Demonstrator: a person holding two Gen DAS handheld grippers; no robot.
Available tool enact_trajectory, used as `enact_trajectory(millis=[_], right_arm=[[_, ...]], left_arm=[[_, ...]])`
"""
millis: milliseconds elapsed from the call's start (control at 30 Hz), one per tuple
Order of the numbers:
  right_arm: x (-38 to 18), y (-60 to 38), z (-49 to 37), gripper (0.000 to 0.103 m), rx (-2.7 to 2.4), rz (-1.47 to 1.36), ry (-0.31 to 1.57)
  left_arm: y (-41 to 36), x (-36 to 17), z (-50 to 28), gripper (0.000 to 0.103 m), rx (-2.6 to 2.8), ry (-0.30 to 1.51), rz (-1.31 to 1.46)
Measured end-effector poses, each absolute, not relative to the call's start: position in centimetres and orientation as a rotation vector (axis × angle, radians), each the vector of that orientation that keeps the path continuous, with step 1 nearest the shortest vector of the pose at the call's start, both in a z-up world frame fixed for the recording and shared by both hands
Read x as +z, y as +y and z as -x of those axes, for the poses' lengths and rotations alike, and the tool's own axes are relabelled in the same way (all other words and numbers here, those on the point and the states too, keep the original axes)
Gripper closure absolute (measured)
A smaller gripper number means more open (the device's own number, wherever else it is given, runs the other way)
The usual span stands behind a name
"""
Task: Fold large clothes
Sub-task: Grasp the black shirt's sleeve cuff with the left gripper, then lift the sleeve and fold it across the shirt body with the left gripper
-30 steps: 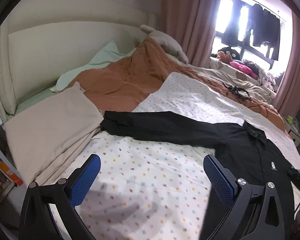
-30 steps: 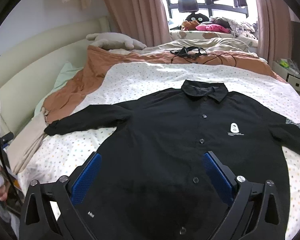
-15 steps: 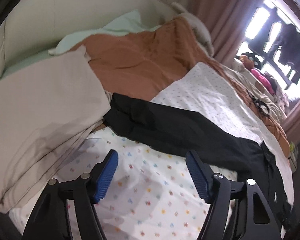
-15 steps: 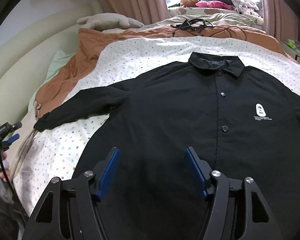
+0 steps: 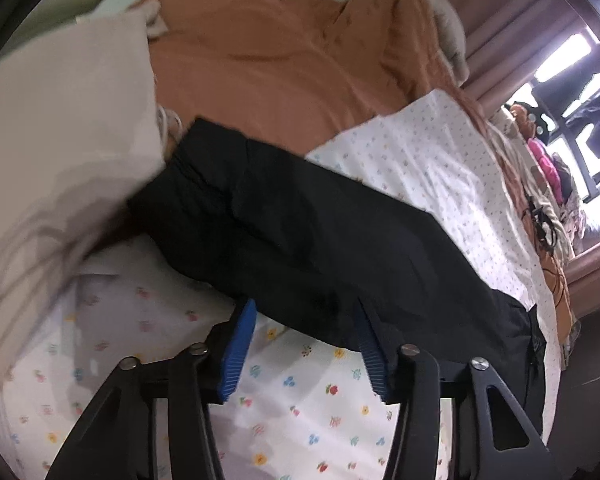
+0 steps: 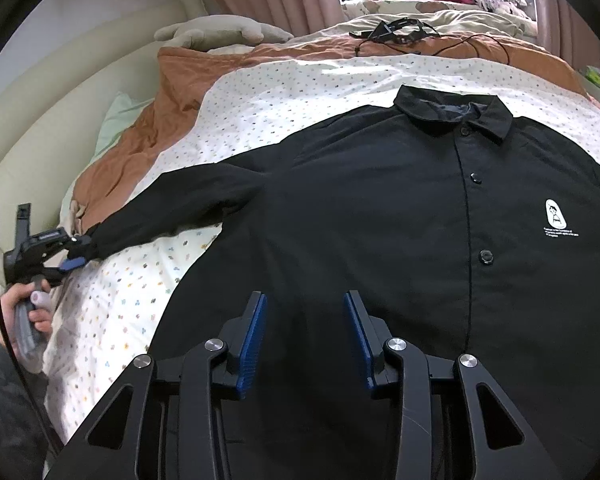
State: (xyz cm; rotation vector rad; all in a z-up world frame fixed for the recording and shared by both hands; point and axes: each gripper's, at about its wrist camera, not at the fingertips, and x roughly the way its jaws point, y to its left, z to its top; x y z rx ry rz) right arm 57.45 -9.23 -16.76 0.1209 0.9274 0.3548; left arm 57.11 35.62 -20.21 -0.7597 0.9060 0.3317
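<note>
In the left wrist view, the left gripper (image 5: 306,312), jaws half closed and just narrowing, reaches the edge of the one black shirt's (image 5: 300,216) sleeve near the bed's (image 5: 140,320) left edge; pad contact is unclear. In the right wrist view, the right gripper (image 6: 304,300), also narrowing, hovers over the shirt's lower front, holding nothing.

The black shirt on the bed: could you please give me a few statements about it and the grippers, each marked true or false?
1. The black shirt lies front up, buttoned, on the dotted sheet. True.
2. The left gripper is at the shirt's collar. False: it is at the sleeve, its jaws astride the sleeve's edge.
3. The right gripper hangs over the shirt's lower body. True.
4. The shirt's chest logo is red. False: the logo is white.
5. An orange blanket lies beyond the sheet. True.
</note>
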Motion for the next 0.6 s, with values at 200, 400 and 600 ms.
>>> enact_trajectory(millis=[200, 400, 600], right_arm=[[-17.4, -8.5, -59.2, 0.07, 0.366, -0.151, 0.949], [-18.0, -6.9, -61.4, 0.079, 0.39, -0.19, 0.972], [-18.2, -5.8, -64.0, 0.087, 0.392, -0.212, 0.973]], left_arm=[[35.8, -21.3, -57.3, 0.051, 0.371, 0.942, 0.799], [36.2, -21.3, -57.2, 0.051, 0.4, 0.945, 0.813], [37.0, -20.6, -58.1, 0.094, 0.421, 0.923, 0.819]])
